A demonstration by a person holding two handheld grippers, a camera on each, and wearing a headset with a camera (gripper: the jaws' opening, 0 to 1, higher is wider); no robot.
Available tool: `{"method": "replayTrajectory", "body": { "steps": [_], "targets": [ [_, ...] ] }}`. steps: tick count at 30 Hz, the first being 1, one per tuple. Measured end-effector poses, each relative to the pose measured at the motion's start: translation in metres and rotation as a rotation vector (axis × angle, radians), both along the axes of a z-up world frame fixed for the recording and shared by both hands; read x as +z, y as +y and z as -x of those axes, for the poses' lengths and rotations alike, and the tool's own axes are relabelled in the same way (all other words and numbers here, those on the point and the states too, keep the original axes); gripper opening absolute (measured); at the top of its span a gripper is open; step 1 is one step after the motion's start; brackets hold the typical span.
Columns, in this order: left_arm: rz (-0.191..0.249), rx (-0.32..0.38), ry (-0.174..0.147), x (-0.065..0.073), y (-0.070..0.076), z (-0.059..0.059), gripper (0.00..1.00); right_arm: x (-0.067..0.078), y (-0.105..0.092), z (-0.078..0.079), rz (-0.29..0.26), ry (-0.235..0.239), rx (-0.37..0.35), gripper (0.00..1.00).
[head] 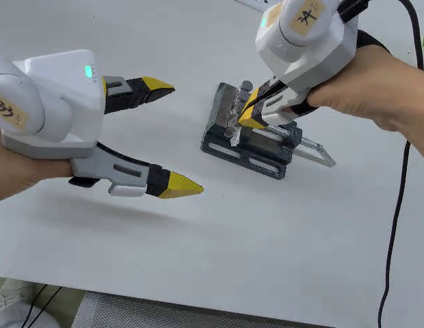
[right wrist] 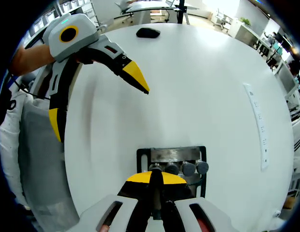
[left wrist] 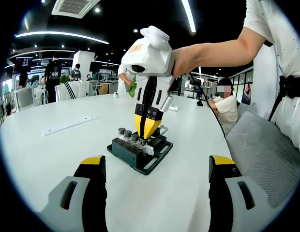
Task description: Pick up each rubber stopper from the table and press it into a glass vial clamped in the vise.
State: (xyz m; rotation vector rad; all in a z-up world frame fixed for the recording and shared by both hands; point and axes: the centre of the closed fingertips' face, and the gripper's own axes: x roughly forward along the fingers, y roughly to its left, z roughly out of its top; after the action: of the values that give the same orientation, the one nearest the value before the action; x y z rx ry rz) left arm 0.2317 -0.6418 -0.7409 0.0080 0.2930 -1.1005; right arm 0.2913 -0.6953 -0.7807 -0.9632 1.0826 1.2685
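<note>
table (head: pixel 267 239), white, carrying the vise.

left gripper (head: pixel 169 135), well apart from the vise on the person's left and held off the table top. its jaws are spread wide, with nothing between them.

right gripper (head: pixel 252 117), directly above the vise and pointing down into it. its jaws are drawn together to a thin seam. the yellow tips rest at one end of the row of vials, and whether a stopper is pinched beneath them is hidden.

vise (head: pixel 247 145), dark, lying flat, with its screw handle on the side away from the left gripper.

vials (head: pixel 234 124), clear glass, upright in a row between the vise's cheeks.

stoppers (right wrist: pixel 188 168), grey and round, capping the vials beside the right gripper's tips.

handling, as a judgement: a stopper is likely light, soft and springy, and grippy rather than slippery. it is best pinched across the sides of its wider head, leaving the narrow end free to enter the neck. the glass is thin and brittle, so the push should run straight down the vial's axis. a slanted push could chip the rim or shift the vise.
</note>
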Motion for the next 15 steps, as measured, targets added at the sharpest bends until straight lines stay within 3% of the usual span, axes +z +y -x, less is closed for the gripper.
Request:
{"method": "replayTrajectory", "body": {
  "steps": [15],
  "targets": [
    [0.007, 0.007, -0.002, 0.0009, 0.0017, -0.0014, 0.87, -0.0010, -0.0004, 0.0021, 0.061, 0.019, 0.044, 0.01]
  ]
}}
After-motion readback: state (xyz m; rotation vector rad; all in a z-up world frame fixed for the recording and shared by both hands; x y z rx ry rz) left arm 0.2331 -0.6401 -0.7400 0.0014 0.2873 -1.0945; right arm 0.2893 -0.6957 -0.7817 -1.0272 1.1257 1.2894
